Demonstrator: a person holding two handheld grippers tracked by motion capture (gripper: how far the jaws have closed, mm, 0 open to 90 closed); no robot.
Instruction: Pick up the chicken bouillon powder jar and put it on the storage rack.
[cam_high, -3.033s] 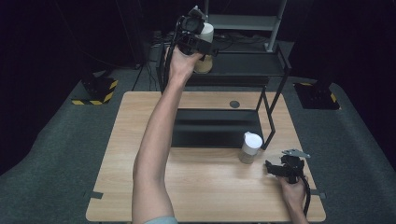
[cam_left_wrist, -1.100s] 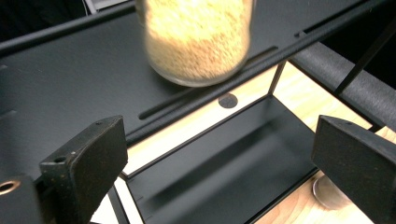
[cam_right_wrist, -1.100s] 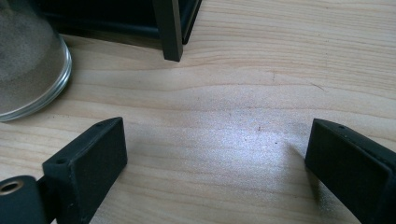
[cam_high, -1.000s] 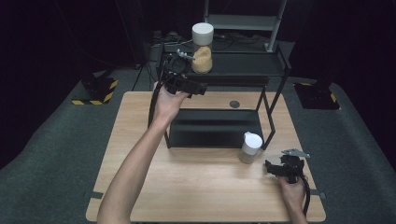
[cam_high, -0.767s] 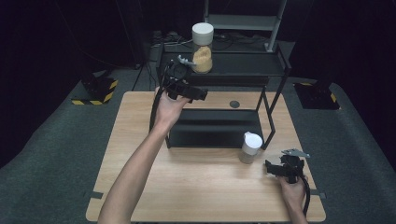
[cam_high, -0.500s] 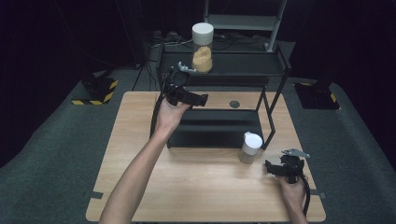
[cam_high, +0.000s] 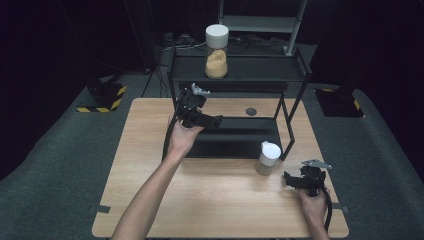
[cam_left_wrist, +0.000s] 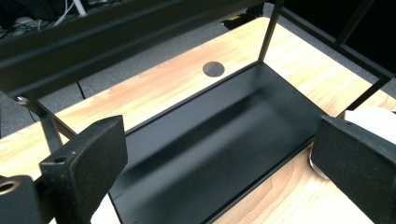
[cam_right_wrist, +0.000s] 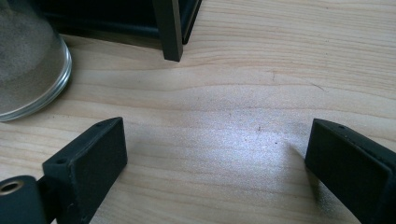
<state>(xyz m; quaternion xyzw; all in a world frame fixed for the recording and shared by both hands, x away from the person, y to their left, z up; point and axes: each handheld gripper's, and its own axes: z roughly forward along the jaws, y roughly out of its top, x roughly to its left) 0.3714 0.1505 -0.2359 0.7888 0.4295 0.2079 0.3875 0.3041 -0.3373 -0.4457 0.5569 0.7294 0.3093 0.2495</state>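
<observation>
The left gripper (cam_high: 212, 121) hangs in the air at about 11 o'clock on the table (cam_high: 150, 150), right by the near edge of the black rack (cam_high: 240, 70). Its jaws are spread wide with nothing between them – seen from the left gripper view, they look down on the flat black tray (cam_left_wrist: 219, 140) at the bottom of the rack, and a small dark round hole (cam_left_wrist: 213, 69) in the wood sits past it.

The right gripper (cam_high: 292, 181) rests low on the table at about 4 o'clock. Its jaws are wide apart too, and they hold nothing – just bare wood lies between them.

Near it, a bit toward 9 o'clock from that gripper, stands a jar with a white lid (cam_high: 267, 158). It sits on the table just in front of the rack's leg (cam_right_wrist: 169, 32), not touching the gripper.

Up on the rack's top shelf, at 12 o'clock, stands a taller jar (cam_high: 216, 50) with tan stuff inside and a white lid
</observation>
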